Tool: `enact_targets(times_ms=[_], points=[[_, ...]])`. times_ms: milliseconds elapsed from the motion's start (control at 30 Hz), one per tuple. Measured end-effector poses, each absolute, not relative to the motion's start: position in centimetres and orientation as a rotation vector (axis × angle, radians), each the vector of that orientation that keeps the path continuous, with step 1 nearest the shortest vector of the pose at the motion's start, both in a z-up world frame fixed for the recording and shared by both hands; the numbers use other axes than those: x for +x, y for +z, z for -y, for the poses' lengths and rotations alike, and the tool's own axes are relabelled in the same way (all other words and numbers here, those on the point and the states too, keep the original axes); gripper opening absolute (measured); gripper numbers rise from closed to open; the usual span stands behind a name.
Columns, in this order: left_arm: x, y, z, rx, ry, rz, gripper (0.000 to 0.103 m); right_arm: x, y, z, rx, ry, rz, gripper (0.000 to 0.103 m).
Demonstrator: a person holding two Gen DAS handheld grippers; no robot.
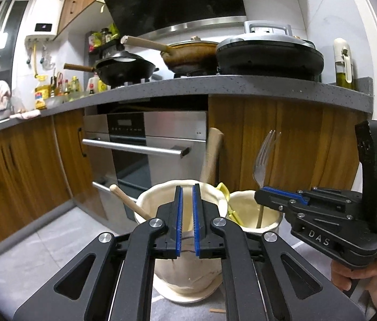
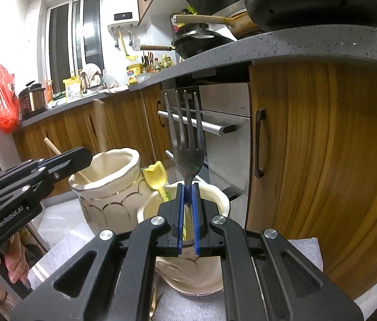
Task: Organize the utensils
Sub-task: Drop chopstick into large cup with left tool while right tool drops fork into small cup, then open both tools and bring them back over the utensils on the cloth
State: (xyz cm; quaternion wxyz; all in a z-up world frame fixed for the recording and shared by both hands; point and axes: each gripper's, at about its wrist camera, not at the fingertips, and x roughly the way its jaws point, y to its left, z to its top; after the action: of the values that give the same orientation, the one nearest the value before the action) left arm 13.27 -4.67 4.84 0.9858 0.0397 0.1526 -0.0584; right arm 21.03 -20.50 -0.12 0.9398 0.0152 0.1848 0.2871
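Two cream ceramic pots stand side by side on a grey cloth. My right gripper [image 2: 187, 192] is shut on the neck of a metal fork [image 2: 187, 133], tines up, its handle down inside the smaller pot [image 2: 215, 198]. In the left wrist view the fork [image 1: 264, 157] and right gripper [image 1: 262, 196] show over that pot [image 1: 247, 208]. A yellow utensil [image 2: 157, 178] leans in the same pot. My left gripper [image 1: 187, 195] hovers over the larger pot [image 1: 156, 195], jaws narrowly apart and empty. That pot [image 2: 108, 187] holds wooden utensils [image 1: 126, 200].
Wooden cabinets [image 2: 322, 160] and a steel oven [image 1: 145, 144] stand close behind the pots. A grey countertop [image 1: 215, 85] overhangs above, carrying pans and a cooker. A wooden stick [image 1: 217, 310] lies on the grey cloth [image 2: 303, 251] by the large pot's base.
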Motion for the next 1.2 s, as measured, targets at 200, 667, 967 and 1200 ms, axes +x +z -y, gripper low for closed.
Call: enact_targets(times_ms=[200, 667, 967, 1200], points=[[12.9, 4.9, 5.0, 0.077, -0.122, -0.306, 0.014, 20.8, 0.3, 21.0, 0.04, 0.584, -0.36, 0.025], [7.4, 3.1, 4.9, 0.019, -0.147, -0.334, 0.064, 17.2, 0.3, 25.8, 0.087, 0.533, -0.357, 0.08], [4.2, 0.1, 2.8, 0.005, -0.07, -0.505, 0.08, 13.3, -1.0, 26.7, 0.021, 0.51, -0.347, 0.097], [2.4, -3.2, 2.4, 0.009, -0.025, -0.662, 0.08, 12.3, -2.8, 27.3, -0.01, 0.504, -0.407, 0.097]])
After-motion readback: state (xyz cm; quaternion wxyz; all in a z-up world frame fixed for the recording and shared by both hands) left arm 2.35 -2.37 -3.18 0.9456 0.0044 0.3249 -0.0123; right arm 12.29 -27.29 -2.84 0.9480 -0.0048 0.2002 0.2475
